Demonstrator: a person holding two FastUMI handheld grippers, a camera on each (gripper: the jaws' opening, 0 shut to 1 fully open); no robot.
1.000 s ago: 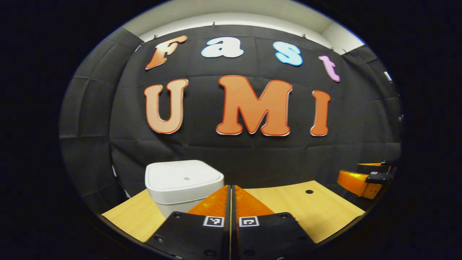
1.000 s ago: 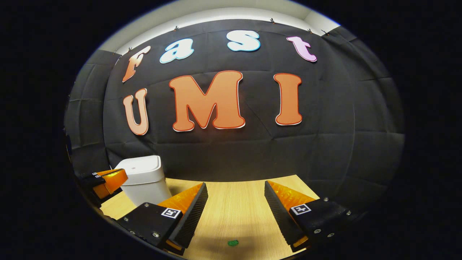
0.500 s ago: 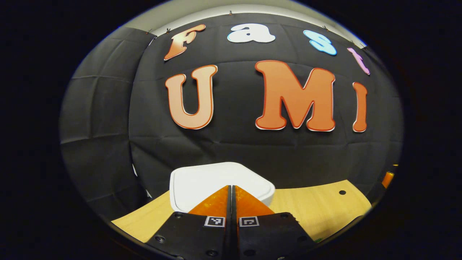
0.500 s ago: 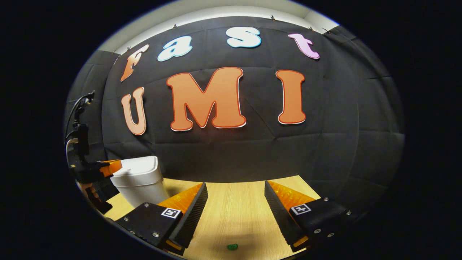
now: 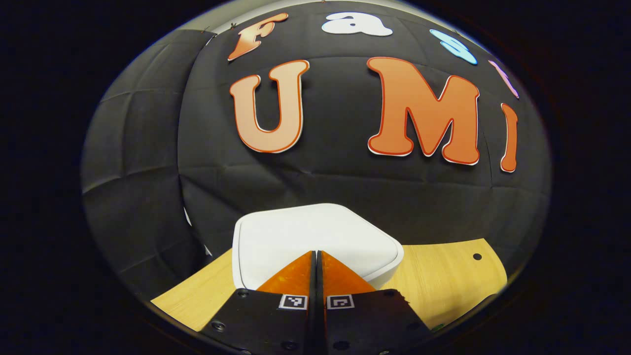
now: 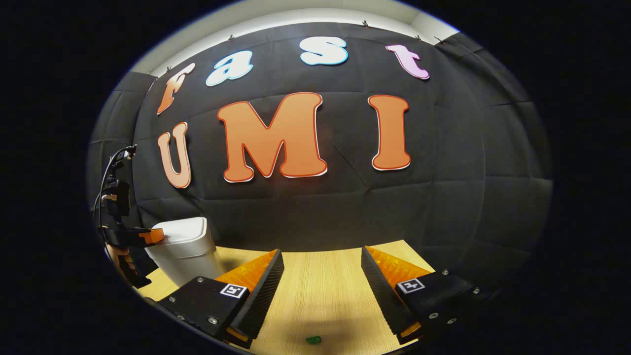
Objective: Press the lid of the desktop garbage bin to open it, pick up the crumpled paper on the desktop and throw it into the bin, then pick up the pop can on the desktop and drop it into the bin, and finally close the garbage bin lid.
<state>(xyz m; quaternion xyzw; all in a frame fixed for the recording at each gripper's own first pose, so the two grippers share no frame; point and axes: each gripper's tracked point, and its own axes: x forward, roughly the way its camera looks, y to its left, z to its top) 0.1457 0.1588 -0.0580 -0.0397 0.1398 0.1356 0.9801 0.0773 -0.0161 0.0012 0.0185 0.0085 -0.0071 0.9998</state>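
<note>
Standing at the far left of the light wooden tabletop, the white, square plastic garbage bin with rounded corners has its lid down. In the left gripper view, the left hand-held gripper has its fingers pressed together with nothing between them, the tips over the near edge of the lid; contact cannot be confirmed. In the right gripper view, that gripper is at the bin's left top edge. The right hand-held gripper is spread wide and holds nothing above the tabletop. A small green scrap lies near, between its fingers.
</note>
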